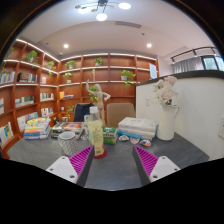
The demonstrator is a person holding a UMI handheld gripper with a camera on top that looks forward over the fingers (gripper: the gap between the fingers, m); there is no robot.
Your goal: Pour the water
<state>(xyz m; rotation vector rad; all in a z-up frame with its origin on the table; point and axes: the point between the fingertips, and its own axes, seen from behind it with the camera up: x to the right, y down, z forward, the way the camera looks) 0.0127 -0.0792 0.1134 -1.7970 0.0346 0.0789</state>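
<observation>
Open claw (113,160), bottle (96,135) just ahead, vase (166,122) beyond

No readable text, label, brand, number or sign anywhere.

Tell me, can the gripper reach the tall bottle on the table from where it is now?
Probably yes. The gripper is open, and the bottle stands just ahead of its fingers on the grey table, with nothing visible between them.

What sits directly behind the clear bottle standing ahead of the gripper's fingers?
Behind the bottle a chair back and wall shelves show, with a white box beside it. The bottle covers the table just behind its base. The open gripper holds nothing.
</observation>
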